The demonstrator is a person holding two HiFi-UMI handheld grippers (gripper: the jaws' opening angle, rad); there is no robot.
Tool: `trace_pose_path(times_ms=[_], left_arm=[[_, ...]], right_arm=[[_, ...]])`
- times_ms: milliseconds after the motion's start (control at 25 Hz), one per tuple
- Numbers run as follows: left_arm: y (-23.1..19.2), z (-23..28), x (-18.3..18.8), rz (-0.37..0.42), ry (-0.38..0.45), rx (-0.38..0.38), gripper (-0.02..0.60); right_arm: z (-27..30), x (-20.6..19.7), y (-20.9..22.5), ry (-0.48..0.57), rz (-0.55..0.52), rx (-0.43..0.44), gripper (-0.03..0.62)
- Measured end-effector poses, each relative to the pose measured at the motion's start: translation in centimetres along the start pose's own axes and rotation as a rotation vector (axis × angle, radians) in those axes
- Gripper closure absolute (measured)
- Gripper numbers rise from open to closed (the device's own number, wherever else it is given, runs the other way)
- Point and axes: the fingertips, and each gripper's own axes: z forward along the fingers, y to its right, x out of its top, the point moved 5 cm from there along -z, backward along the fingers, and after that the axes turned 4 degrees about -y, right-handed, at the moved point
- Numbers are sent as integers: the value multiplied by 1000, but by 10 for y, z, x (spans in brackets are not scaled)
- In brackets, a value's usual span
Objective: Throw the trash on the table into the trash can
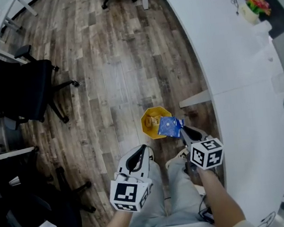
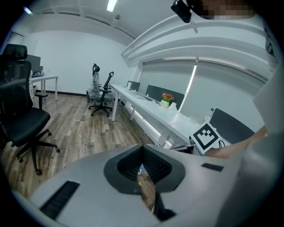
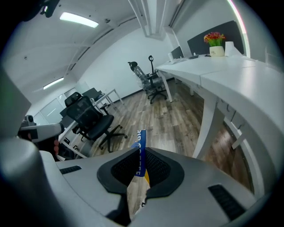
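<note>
My right tool (image 1: 182, 130) pinches a blue wrapper (image 1: 169, 126) at frame centre, half covering the yellow trash can (image 1: 146, 121). My left tool (image 1: 144, 149) is closed and empty.

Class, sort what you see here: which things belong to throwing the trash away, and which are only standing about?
Belong to the job:
- blue wrapper
- right gripper, shut on the wrapper
- yellow trash can on the floor
- white table

Only standing about:
- black office chair
- flower pot on the table
</note>
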Motion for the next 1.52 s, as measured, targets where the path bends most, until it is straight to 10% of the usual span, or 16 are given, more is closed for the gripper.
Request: trace_pose_path(times_ms=[920,1520], left_arm=[[-64,74,-103,-35,-83,16,581],[-78,83,-114,-57,-91,42,581]], right_arm=[[153,-114,54,-167,20,-65,536],[174,-120,75,-188,-65,-156,497]])
